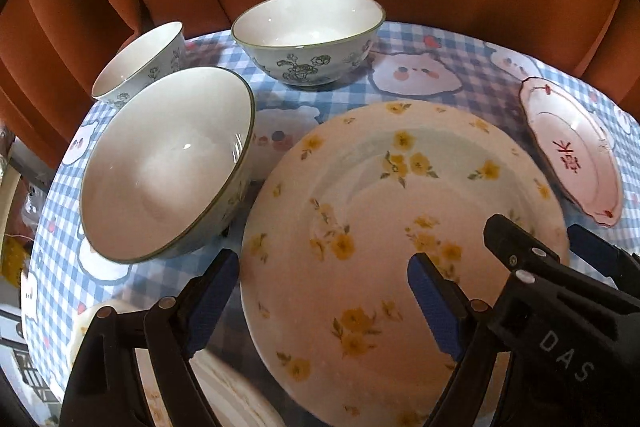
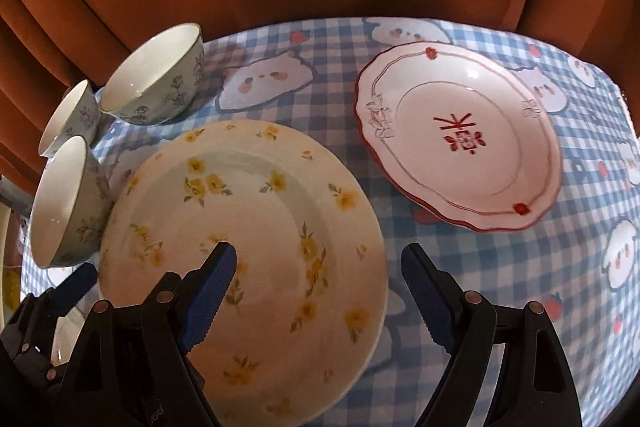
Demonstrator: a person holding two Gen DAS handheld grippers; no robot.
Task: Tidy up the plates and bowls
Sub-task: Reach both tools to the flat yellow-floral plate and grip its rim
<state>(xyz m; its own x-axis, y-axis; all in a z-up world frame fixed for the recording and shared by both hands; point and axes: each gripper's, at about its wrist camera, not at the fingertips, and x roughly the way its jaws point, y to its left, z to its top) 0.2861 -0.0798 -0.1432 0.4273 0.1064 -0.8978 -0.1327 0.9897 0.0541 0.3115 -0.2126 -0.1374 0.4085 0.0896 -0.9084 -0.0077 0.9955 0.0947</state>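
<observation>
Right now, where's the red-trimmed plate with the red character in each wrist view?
Left wrist: red-trimmed plate at the far right edge, seen edge-on and squashed, right of the yellow-flower plate.
Right wrist: upper right, seen nearly in full, again right of the yellow-flower plate.
Shared landmark: the yellow-flower plate, under both grippers' open jaws.

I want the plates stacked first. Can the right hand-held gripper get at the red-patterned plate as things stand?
Probably yes. The right hand-held gripper is open and empty over the yellow-flowered plate's right edge, and only bare tablecloth lies between it and the red-patterned plate.
</observation>
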